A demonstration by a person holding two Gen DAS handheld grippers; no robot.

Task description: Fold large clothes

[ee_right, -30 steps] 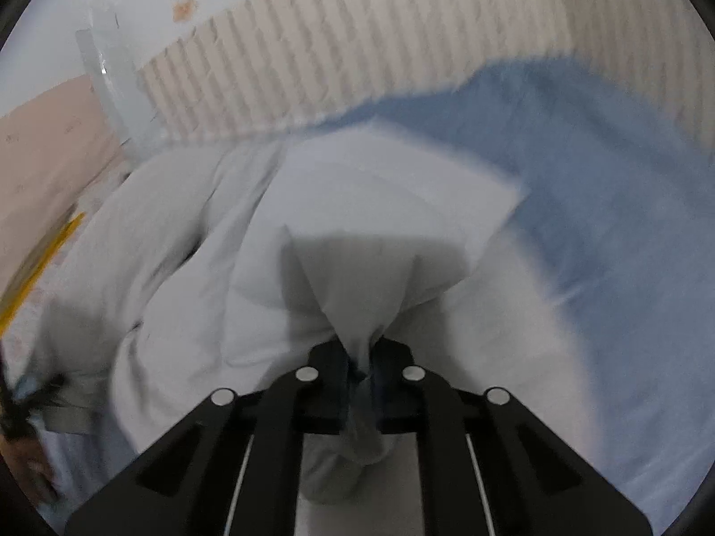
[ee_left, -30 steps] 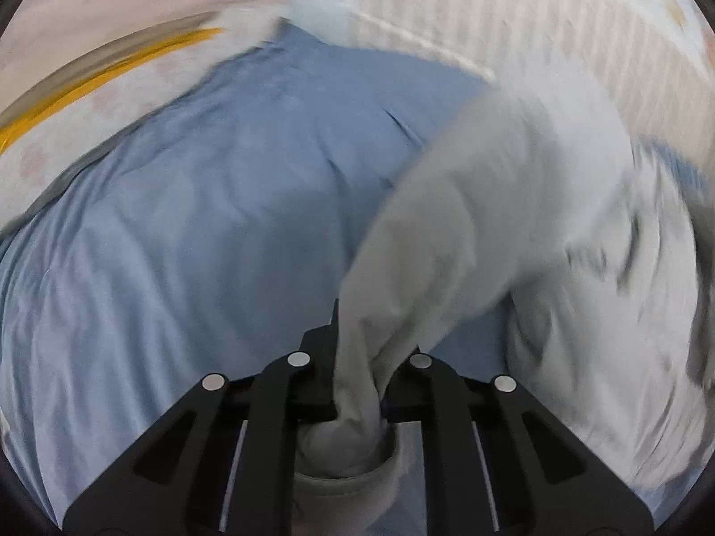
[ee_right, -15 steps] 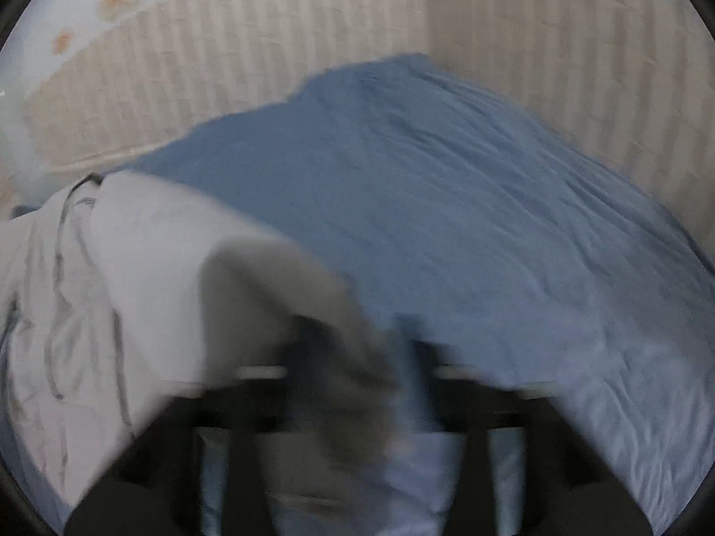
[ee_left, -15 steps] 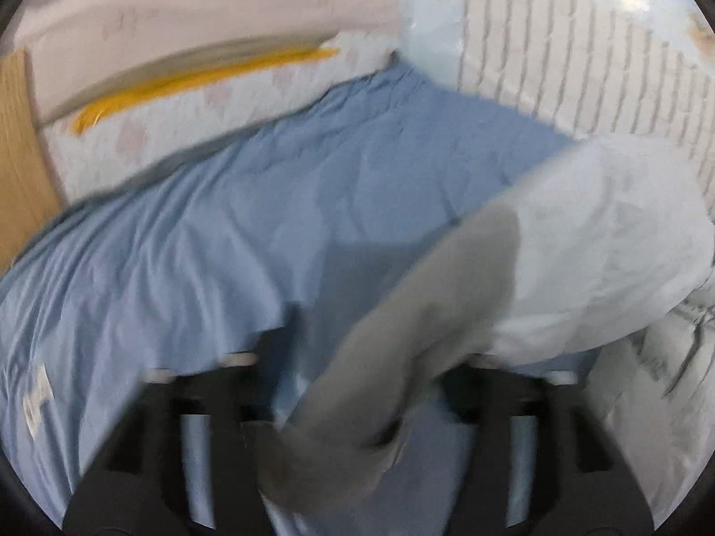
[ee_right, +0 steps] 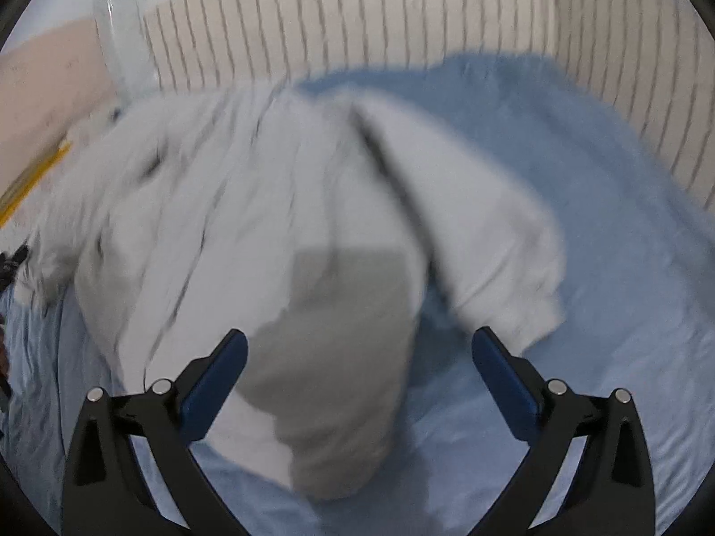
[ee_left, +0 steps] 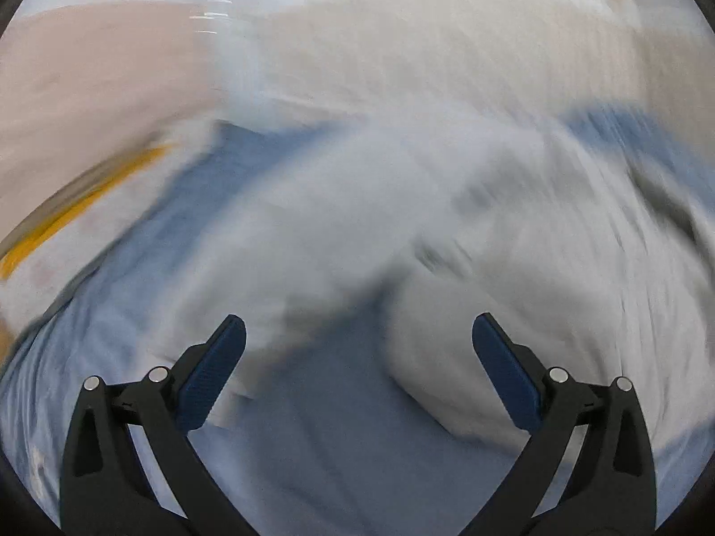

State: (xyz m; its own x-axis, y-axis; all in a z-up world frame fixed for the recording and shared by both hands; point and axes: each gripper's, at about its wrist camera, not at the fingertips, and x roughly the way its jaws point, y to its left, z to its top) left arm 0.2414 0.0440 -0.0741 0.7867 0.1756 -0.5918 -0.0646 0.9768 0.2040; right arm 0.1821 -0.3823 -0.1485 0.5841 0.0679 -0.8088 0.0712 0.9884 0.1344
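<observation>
Both claws have just been opening since a second ago, when each pinched a cuff of the pale grey long-sleeved cotton garment (ee_right: 286, 205). Now my left claw (ee_left: 357, 375) and right claw (ee_right: 357, 375) stand wide, nothing between the pads. I see the garment heaped ahead of both claws on the blue bedsheet (ee_right: 603, 357), sleeves dropped. I judge a sleeve fold finished; next I need fresh grips on a hem.

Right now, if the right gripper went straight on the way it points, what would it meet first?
Most likely the pale grey garment: its near fold lies between the open right gripper fingers, on the blue sheet. The picture is blurred, so depth is uncertain.
</observation>
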